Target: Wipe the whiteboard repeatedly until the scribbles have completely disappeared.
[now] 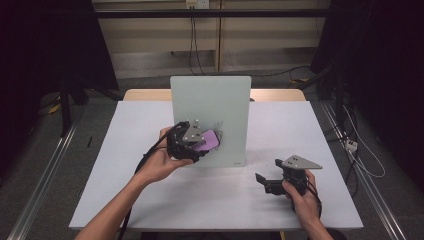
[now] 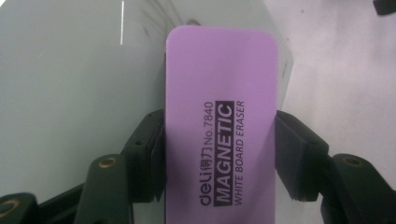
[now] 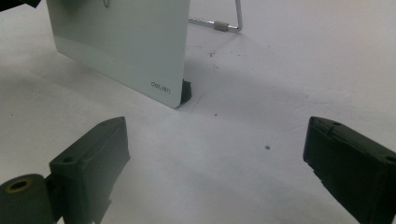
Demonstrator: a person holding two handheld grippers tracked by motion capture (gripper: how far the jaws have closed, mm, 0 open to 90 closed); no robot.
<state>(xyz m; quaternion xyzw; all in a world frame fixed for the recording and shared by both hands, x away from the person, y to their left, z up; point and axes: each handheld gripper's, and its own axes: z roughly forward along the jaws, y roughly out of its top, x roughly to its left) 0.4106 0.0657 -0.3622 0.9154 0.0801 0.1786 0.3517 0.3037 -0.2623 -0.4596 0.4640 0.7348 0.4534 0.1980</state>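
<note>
A white table (image 1: 150, 200) in a dim room bears an upright pale-green glass whiteboard (image 1: 210, 105); the left gripper (image 1: 200, 142) pinches a purple rectangular magnetic whiteboard eraser (image 2: 219, 116) against the board's face; the right gripper (image 1: 267, 175) rests on the table just right of the board, jaws spread, holding nothing.

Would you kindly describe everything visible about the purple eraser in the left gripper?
The purple eraser is a flat rounded-corner block, plastic by its look, printed in black with "deli No.7840 MAGNETIC WHITE BOARD ERASER". The left gripper clamps its long sides between two black jaws. It is held in front of the upright whiteboard on the table, at the board's lower middle in the high view; whether it touches the board I cannot tell.
</note>
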